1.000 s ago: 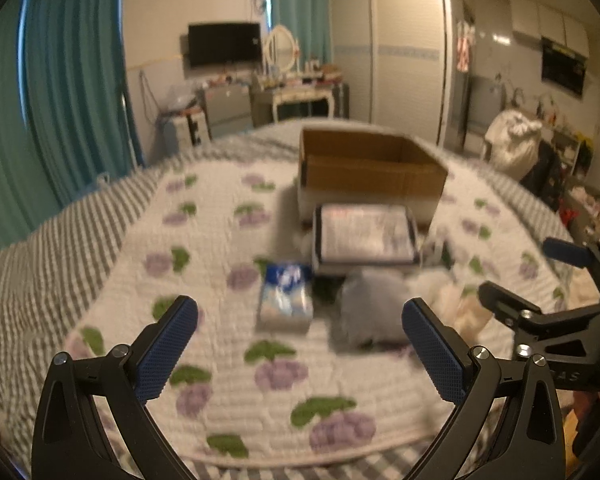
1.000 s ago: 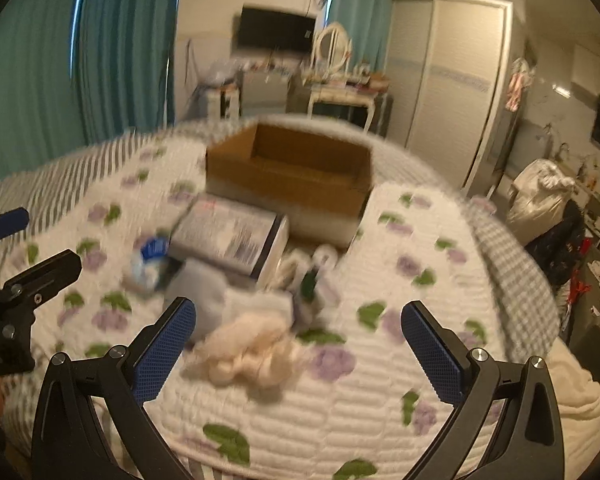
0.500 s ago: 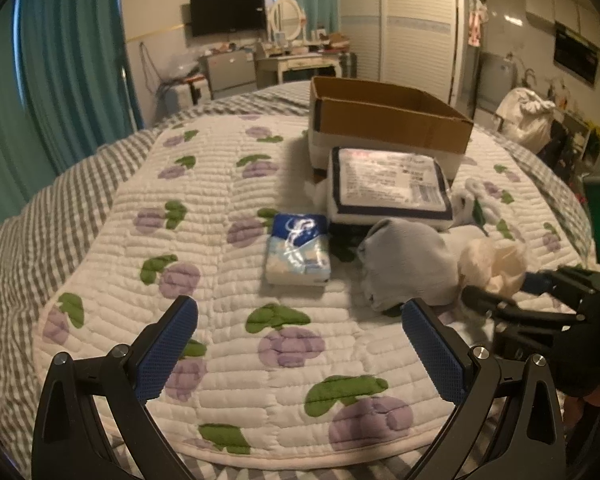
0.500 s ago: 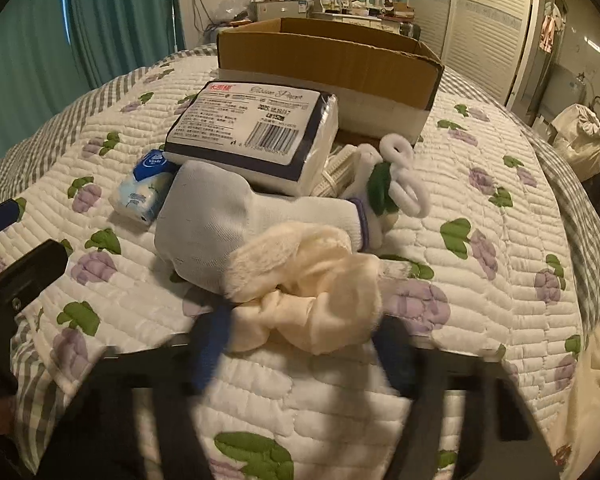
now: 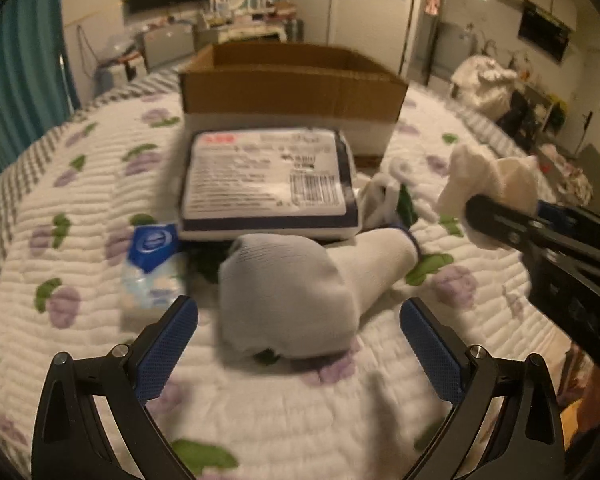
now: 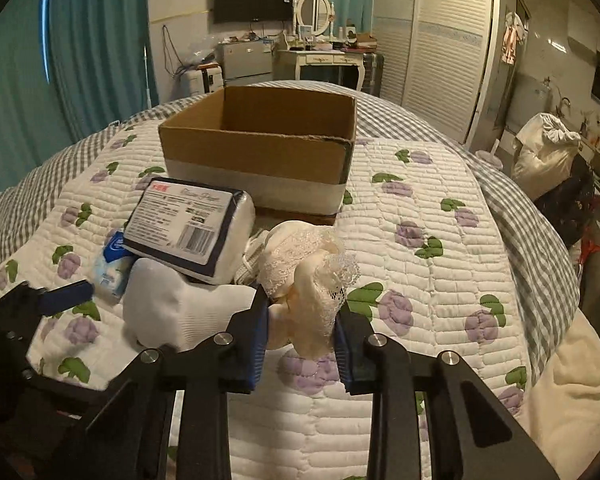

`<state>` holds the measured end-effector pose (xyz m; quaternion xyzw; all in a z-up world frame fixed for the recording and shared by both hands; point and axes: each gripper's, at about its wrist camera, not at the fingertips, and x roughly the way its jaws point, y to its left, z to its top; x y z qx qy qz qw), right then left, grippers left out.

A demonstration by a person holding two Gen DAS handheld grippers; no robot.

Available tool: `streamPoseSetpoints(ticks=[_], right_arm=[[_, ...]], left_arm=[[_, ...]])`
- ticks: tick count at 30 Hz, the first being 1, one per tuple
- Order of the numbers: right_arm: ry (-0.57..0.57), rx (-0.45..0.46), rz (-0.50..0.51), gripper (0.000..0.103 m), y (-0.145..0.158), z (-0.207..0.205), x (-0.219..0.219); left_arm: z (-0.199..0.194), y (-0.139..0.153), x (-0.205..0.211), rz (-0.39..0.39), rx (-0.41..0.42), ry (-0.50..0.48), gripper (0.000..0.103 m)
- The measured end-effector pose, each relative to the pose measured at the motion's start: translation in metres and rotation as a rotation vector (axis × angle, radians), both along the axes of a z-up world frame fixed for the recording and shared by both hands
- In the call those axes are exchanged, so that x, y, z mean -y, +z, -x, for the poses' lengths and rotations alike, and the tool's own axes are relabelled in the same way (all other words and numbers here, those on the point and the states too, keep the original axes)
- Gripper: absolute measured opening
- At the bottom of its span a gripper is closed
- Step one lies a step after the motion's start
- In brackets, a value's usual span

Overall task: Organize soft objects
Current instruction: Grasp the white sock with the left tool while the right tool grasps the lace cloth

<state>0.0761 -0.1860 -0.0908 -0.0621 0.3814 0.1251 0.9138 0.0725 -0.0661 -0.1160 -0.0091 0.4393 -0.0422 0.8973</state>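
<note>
**Cream lace bundle pinched, lifted off the quilt**

Right gripper [image 6: 300, 332] up in the air, blue fingers [image 6: 257, 344] pressed in on a cream lace bundle [image 6: 308, 280]. Bundle bulging out above the pads, frilled lace edge flopping to the right. From the left wrist view, same bundle [image 5: 488, 184] held clear of the quilt, at the right of the scene, beyond the white glove.

Left gripper [image 5: 298, 344] low over the near edge of the bed, fingers [image 5: 166, 344] spread wide, nothing between them. Right ahead of that gap, a white knit glove [image 5: 296, 292] lying on the quilt [image 5: 80, 208], cuff pointing away to the right.

Just left of the glove, a small blue-and-white tissue pack [image 5: 152, 268], flat on the quilt. Beyond both, a large wrapped pack of paper tissues [image 5: 268, 184] with a printed label and barcode on top, near edge propped up over the smaller things. Some white item with green on it [image 5: 396, 196] tucked between that pack and the glove's cuff, too blurred to name.

Farthest back, an open cardboard box [image 6: 260, 152], brown above, white band below, standing upright on the quilt just behind the big pack. Inside of the box, as far as visible, bare cardboard.
</note>
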Motion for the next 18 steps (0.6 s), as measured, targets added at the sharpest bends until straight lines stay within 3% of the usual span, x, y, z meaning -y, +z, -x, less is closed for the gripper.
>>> streamPoseSetpoints(ticks=[3, 4, 5, 7, 9, 18], right_arm=[[0.003, -0.008, 0.007, 0.028, -0.005, -0.004, -0.001], [0.005, -0.009, 0.006, 0.028, -0.006, -0.003, -0.001], [0.007, -0.009, 0.006, 0.028, -0.006, -0.003, -0.001], [0.008, -0.009, 0.007, 0.028, -0.007, -0.003, -0.001], [0.007, -0.013, 0.004, 0.028, -0.008, -0.002, -0.001], [0.036, 0.017, -0.066, 0.028, 0.015, 0.011, 0.004]], left_arm=[[-0.013, -0.019, 0.000, 0.001, -0.061, 0.016, 0.102], [-0.016, -0.025, -0.002, 0.000, -0.074, 0.023, 0.099], [-0.019, -0.030, -0.003, 0.010, -0.096, 0.022, 0.089], [-0.020, -0.034, -0.005, 0.027, -0.115, 0.019, 0.085], [-0.013, -0.029, -0.006, 0.035, -0.088, 0.012, 0.070], [0.040, 0.022, -0.012, 0.026, 0.037, -0.015, 0.063]])
